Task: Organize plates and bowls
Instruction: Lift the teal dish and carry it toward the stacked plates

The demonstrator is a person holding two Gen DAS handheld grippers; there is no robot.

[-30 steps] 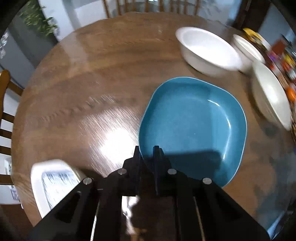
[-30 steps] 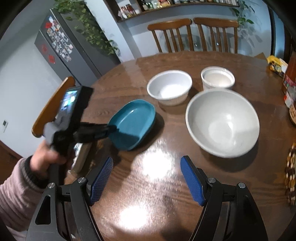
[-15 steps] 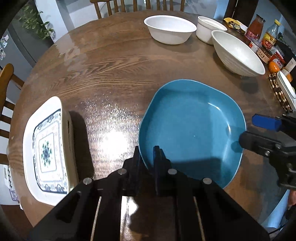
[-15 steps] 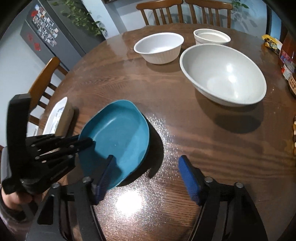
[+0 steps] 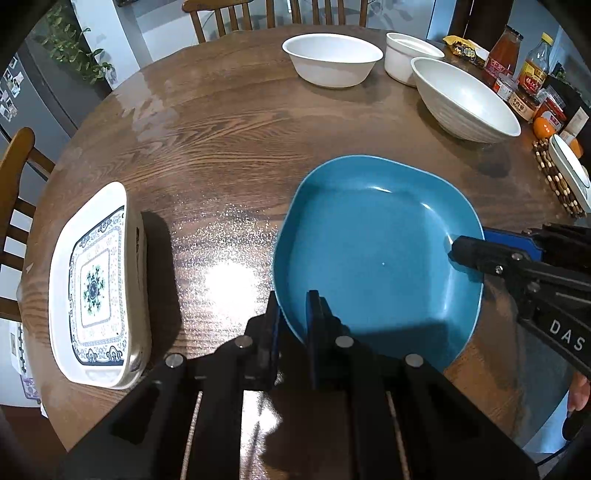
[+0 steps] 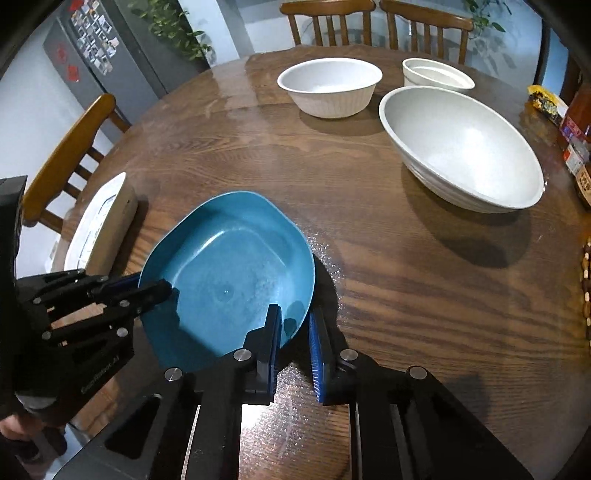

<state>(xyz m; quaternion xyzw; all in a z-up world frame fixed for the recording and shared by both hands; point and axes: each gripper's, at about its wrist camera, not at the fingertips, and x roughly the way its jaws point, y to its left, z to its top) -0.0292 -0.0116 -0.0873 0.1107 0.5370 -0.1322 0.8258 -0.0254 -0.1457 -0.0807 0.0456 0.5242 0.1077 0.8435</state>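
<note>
A blue plate (image 5: 376, 251) hangs just above the round wooden table (image 5: 221, 122), held by both grippers. My left gripper (image 5: 293, 317) is shut on its near rim. My right gripper (image 6: 293, 328) is shut on the opposite rim; it shows in the left wrist view (image 5: 469, 245) at the plate's right edge. The plate also shows in the right wrist view (image 6: 229, 273), with the left gripper (image 6: 159, 286) on its left rim. A patterned white rectangular dish (image 5: 96, 284) lies at the table's left edge. Three white bowls stand at the back: a medium one (image 5: 332, 59), a small one (image 5: 410, 55), a large one (image 5: 465, 99).
Sauce bottles and jars (image 5: 517, 74), an orange (image 5: 543, 127) and a beaded mat (image 5: 557, 181) with a white dish line the right edge. Wooden chairs (image 6: 369, 22) stand behind the table and one at the left (image 6: 70, 147). A fridge (image 6: 92, 62) stands far left.
The left gripper carried the blue plate toward the near side of the table. The right gripper moved in from open and closed on the plate's opposite rim.
</note>
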